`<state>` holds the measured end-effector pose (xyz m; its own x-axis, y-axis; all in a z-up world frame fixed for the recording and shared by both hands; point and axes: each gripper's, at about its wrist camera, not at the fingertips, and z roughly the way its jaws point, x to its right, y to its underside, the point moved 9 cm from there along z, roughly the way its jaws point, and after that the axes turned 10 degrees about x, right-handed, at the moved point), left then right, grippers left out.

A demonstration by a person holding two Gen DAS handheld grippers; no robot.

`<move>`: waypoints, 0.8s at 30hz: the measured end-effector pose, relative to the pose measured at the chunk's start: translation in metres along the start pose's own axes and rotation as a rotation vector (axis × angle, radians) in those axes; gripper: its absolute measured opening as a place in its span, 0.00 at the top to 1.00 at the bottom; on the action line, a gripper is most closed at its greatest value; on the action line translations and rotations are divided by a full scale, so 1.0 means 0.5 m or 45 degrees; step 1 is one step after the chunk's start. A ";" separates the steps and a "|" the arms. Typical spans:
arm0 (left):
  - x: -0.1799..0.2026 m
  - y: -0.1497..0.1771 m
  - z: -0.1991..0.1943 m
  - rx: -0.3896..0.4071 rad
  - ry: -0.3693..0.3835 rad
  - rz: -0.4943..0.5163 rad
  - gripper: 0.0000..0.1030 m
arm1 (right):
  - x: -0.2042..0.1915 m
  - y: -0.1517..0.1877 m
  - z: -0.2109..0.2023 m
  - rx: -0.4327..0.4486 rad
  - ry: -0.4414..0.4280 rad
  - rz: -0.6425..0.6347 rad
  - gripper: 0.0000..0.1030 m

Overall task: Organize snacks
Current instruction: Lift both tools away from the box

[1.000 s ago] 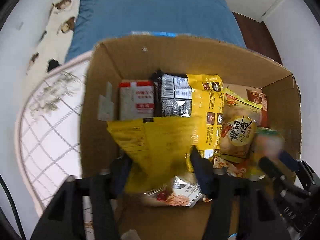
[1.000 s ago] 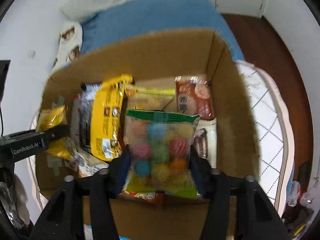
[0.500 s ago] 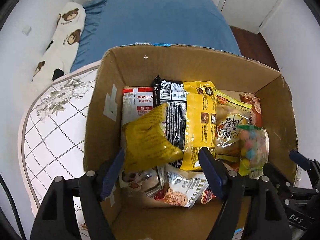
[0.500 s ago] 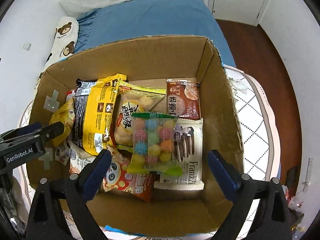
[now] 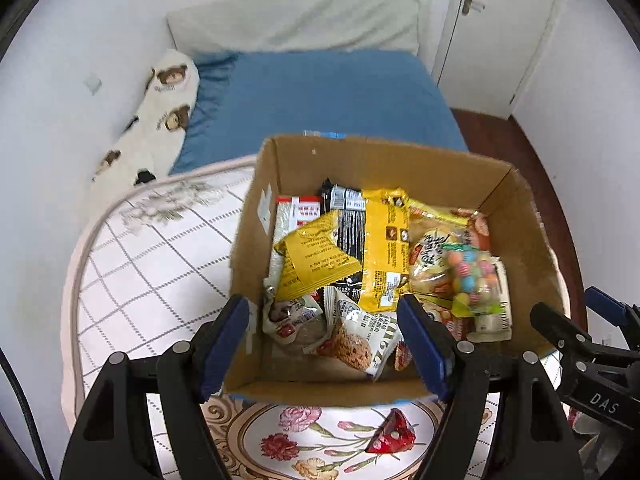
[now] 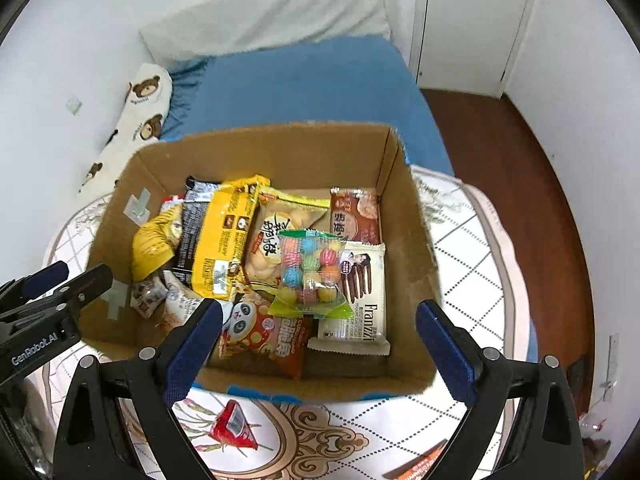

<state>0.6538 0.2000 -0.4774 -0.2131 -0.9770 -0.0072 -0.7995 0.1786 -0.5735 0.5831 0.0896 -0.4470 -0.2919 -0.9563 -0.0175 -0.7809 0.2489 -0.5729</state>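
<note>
Ahead of both empty, released grippers, left gripper [image 5: 324,344] and right gripper [image 6: 318,350], snacks fill the cardboard box [image 6: 416,240]; the red triangular packet [image 6: 234,426] below should likely be pinched squarely next.

Both grippers [image 5: 324,344] [image 6: 318,350]: blk frames, blue pads, silver screws, white lettering.

In the cardboard box [image 6: 404,216], the snack packets overlap, so the lower ones show only in part: the red-and-white packet [image 5: 298,210] lies mostly under the small yellow bag [image 5: 316,256], and the biscuit-stick packet [image 6: 362,304] is partly covered by the bag of coloured balls [image 6: 310,276]. Print on most wrappers is too small to read. An orange packet [image 6: 420,462] on the counter [image 6: 472,264] is cut off by the right wrist picture's lower edge. The box hides much of the counter.
</note>
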 end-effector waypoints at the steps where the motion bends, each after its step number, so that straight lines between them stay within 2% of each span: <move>1: 0.003 -0.001 -0.019 0.027 0.001 0.011 0.27 | -0.002 0.000 -0.016 0.019 0.002 -0.005 0.04; 10: 0.018 0.005 -0.167 0.196 0.001 0.048 0.27 | -0.017 0.019 -0.154 0.150 -0.020 -0.021 0.04; 18: 0.019 0.037 -0.251 0.281 -0.002 0.029 0.27 | -0.022 0.037 -0.276 0.276 -0.040 -0.004 0.04; 24: 0.028 0.059 -0.290 0.307 0.003 0.035 0.27 | -0.028 0.058 -0.324 0.307 -0.064 0.004 0.04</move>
<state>0.5457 0.2084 -0.3757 -0.2342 -0.9719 -0.0237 -0.6362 0.1716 -0.7522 0.4750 0.1352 -0.3307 -0.2611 -0.9636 -0.0569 -0.6243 0.2135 -0.7515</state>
